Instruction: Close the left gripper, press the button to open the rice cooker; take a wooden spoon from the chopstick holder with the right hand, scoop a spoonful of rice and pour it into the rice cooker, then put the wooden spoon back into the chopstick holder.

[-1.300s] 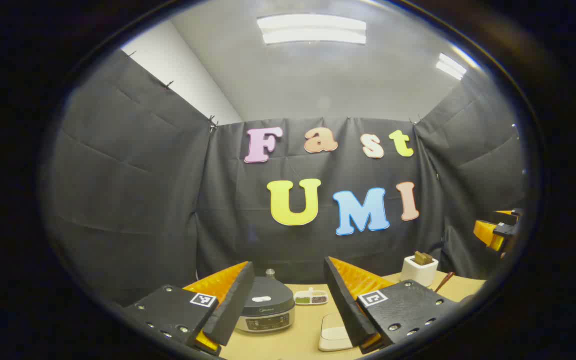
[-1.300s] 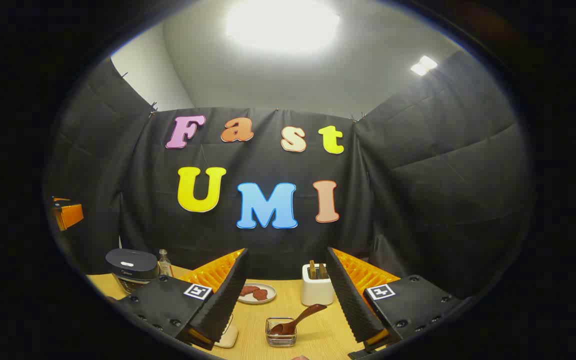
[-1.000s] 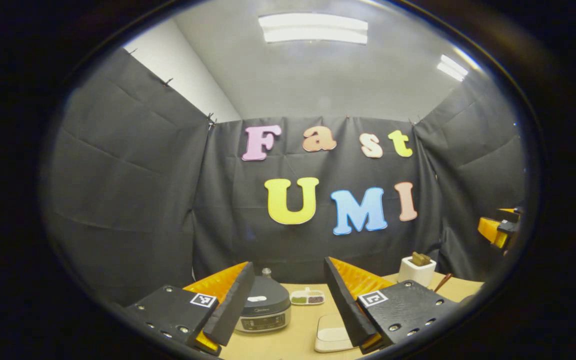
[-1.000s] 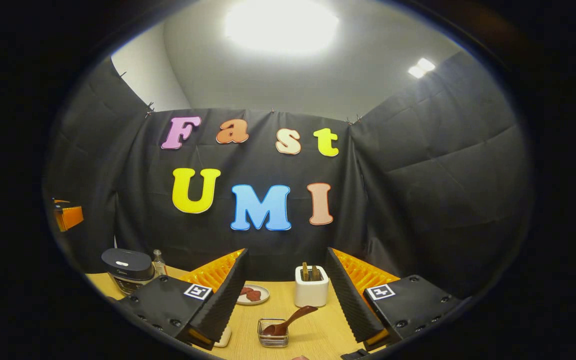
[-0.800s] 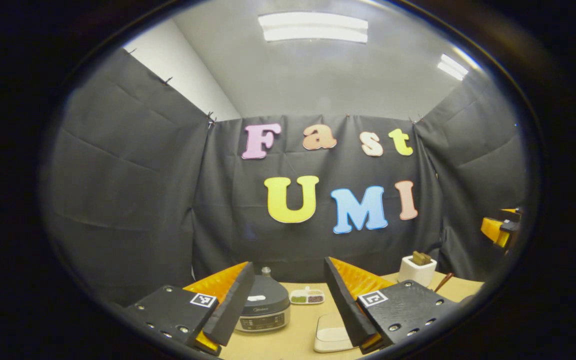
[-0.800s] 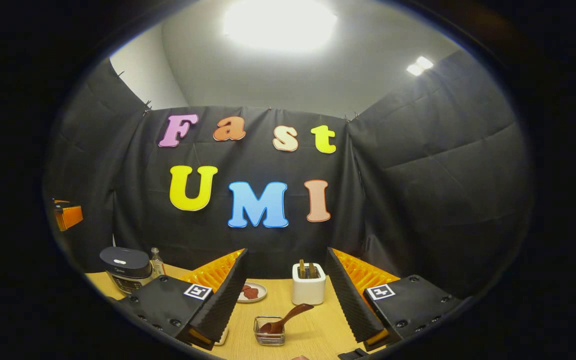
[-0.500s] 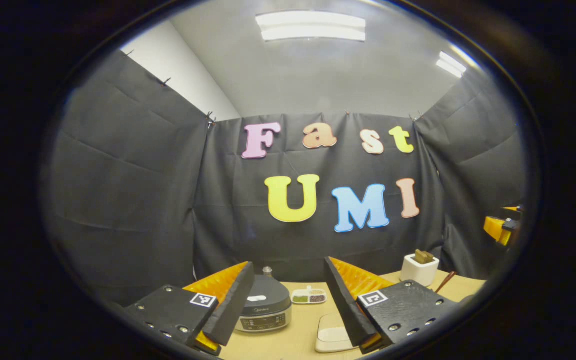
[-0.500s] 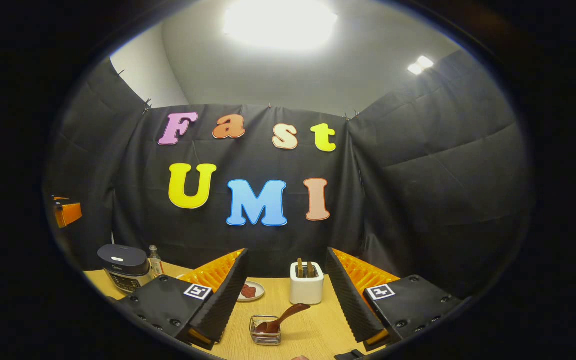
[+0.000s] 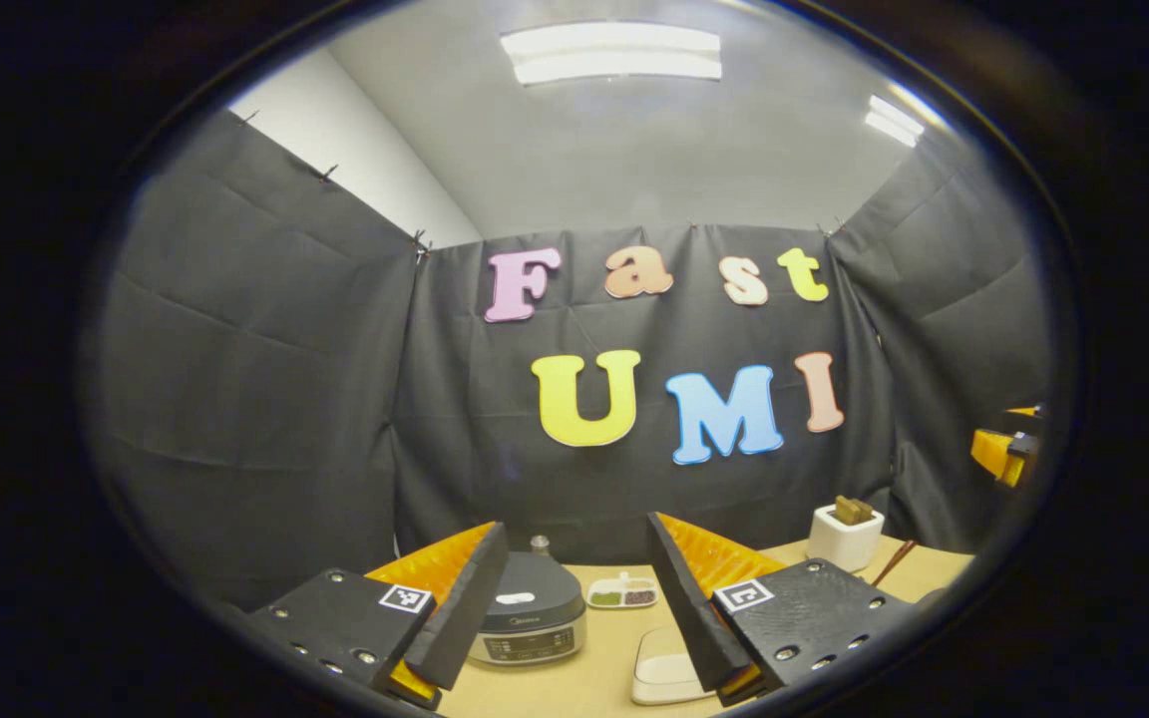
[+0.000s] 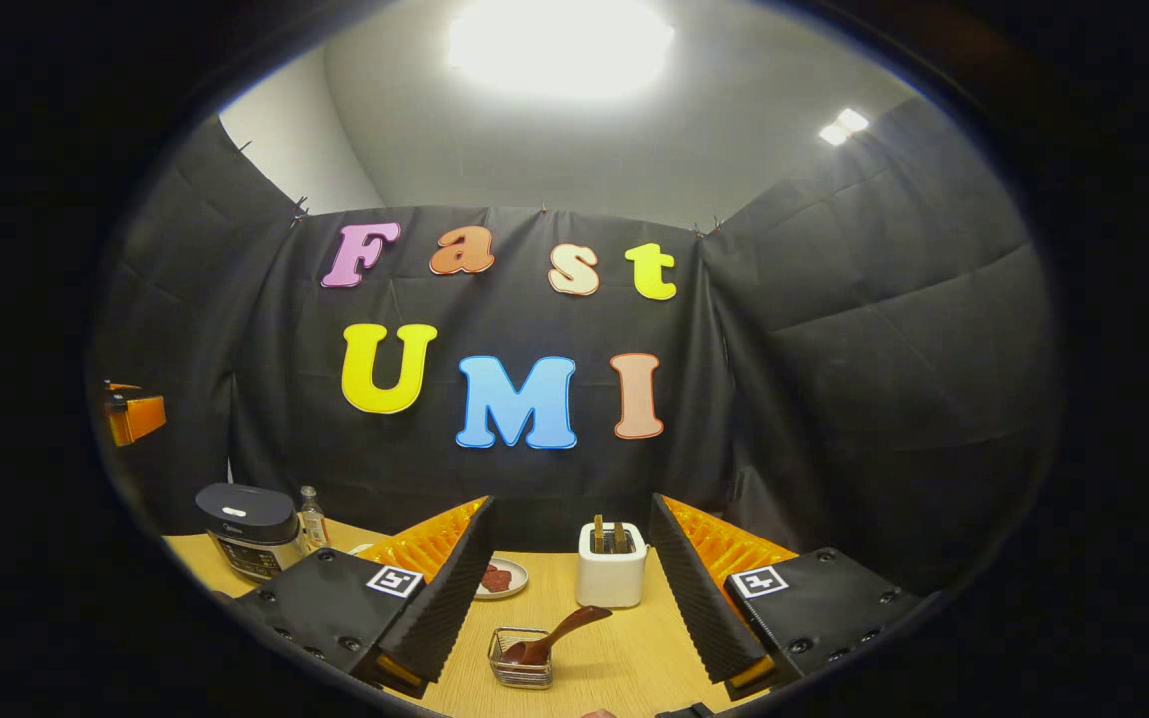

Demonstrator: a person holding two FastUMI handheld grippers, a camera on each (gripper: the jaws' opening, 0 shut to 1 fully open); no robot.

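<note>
One rice cooker [image 9: 525,623], lid down, sits on the bench [image 9: 594,678] at bottom centre of the left gripper view, framed between the spread, empty fingers of the left tool [image 9: 574,598]. At bottom centre of the right gripper view the white chopstick holder [image 10: 611,578] stands beyond a small wire basket [image 10: 522,670] with a wooden spoon [image 10: 553,636] resting in it, both between the released fingers of the right tool [image 10: 572,588].

My right gripper [image 10: 570,598] hangs open over the surface [image 10: 624,668]; chopstick holder [image 10: 611,578] stands ahead between its fingers [image 10: 440,608].
</note>
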